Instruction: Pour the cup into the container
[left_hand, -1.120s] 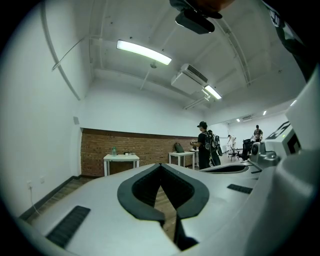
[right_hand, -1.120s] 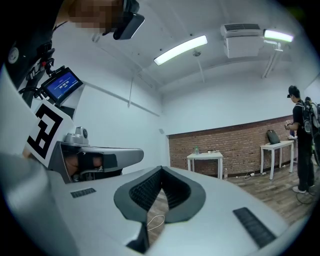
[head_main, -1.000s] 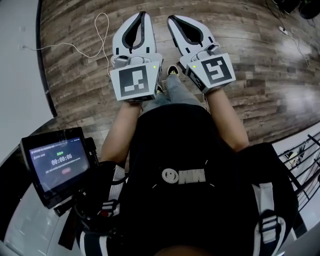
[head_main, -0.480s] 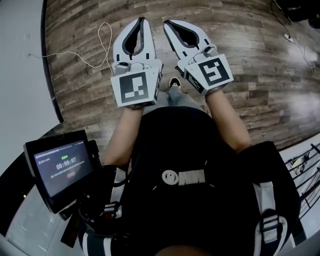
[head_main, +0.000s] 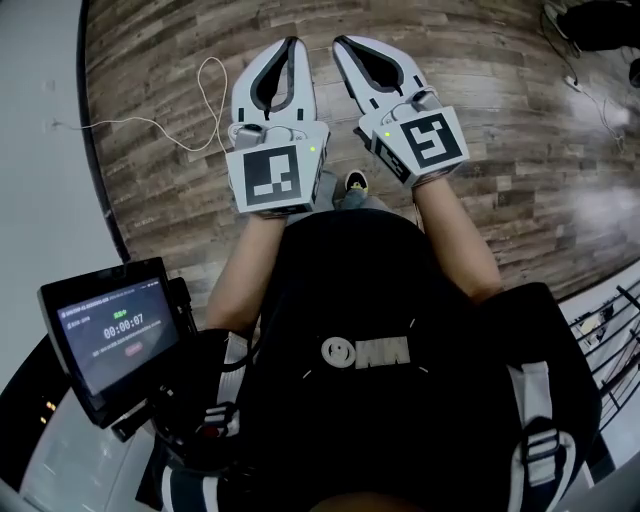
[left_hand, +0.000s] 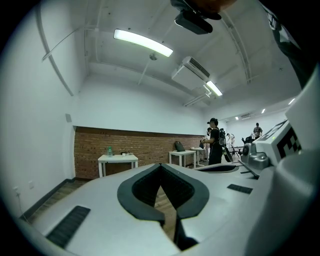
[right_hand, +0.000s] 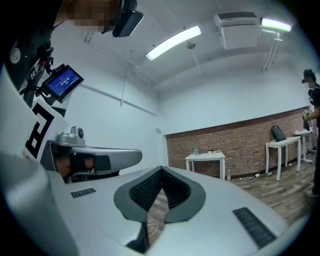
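Wood floor (head_main: 500, 150) lies beneath clenched left tool (head_main: 291, 43) and right tool (head_main: 341, 44); only their views show brick wall (left_hand: 85, 145).

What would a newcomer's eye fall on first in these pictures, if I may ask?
The white left gripper and right gripper, held side by side over the wooden floor, both shut and empty. Next comes the lit screen at the head view's lower left. The gripper views look toward a white table before a brick wall; no cup shows.
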